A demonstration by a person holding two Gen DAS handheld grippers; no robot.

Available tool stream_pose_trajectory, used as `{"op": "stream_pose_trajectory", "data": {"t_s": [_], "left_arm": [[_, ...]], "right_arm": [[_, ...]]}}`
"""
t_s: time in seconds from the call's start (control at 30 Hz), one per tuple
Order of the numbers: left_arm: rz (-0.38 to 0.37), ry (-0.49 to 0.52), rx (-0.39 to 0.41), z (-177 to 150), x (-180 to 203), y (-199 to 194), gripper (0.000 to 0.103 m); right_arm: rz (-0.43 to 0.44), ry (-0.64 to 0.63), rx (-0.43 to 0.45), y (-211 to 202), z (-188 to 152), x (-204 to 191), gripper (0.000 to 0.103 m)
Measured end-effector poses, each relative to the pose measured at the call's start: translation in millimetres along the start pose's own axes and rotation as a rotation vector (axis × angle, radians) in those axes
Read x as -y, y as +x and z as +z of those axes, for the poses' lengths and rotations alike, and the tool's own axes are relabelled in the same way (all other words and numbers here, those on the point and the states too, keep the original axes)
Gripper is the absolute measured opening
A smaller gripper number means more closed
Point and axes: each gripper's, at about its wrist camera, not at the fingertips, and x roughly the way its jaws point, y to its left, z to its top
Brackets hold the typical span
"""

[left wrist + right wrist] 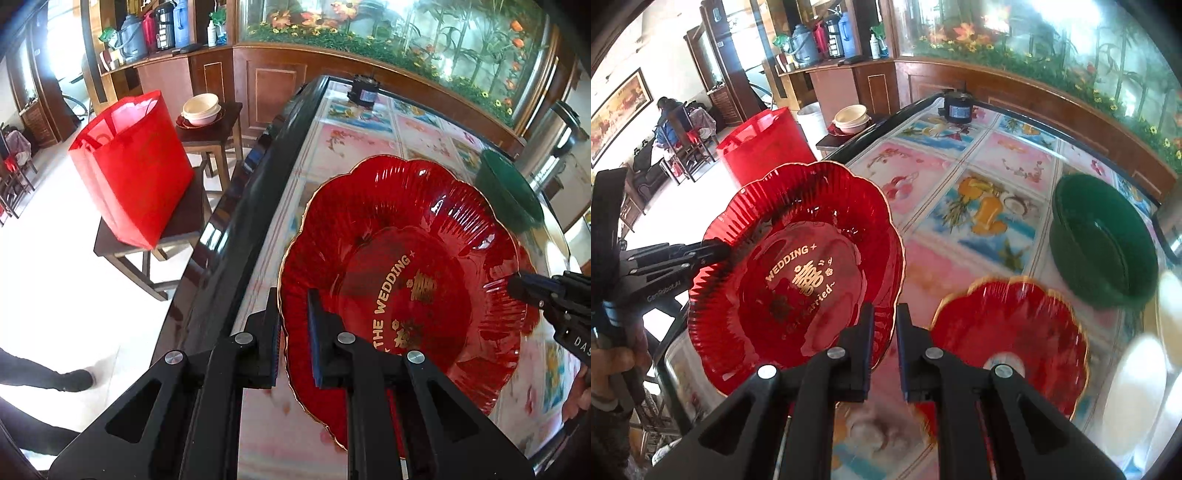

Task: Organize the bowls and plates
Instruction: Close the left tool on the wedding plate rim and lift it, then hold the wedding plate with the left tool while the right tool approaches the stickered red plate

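Black jaws fill the near edge of both views, and each pair is pinching the rim of one big red plate (402,280): the left gripper (295,332) bites its near-left edge, the right gripper (885,343) the opposite edge, so the wide, scalloped dish rides level between two hands rather than tipping from one. It hangs over the table's (979,177) left edge. On the table, right of it, lie a smaller red plate (1012,332) and, farther right, a green bowl (1104,251). Off to the far left, a stool (218,125) holds a stack of pale bowls (201,109) on a red plate — likely where this one is headed, I'd judge. Nearer, a red bag (133,166) sits on another stool.
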Motion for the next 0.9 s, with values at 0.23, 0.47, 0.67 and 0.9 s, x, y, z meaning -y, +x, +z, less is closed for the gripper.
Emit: {"op": "stream_pose_trajectory", "data": {"t_s": [0.23,0.47,0.67,0.9], "left_arm": [[-0.006,0.018,-0.008,-36.8,0.5,-17.2,0.012],[0.021,0.011,0.016,-50.5,1.6,-19.0,0.012],[0.023,-0.007,0.019,-54.8,1.2,-13.2,0.018],[0.025,-0.035,0.084,-54.1,-4.3,-21.9,0.07]], "right_arm": [[0.029,0.016,-0.023,-9.5,-44.1,-17.5,0.013],[0.055,0.025,-0.056,-1.3,-65.3,-23.9,0.013],[0.047,0.037,-0.052,4.8,-69.8,-22.6,0.013],[0.058,0.069,-0.05,4.7,-74.0,-14.5,0.044]]}}
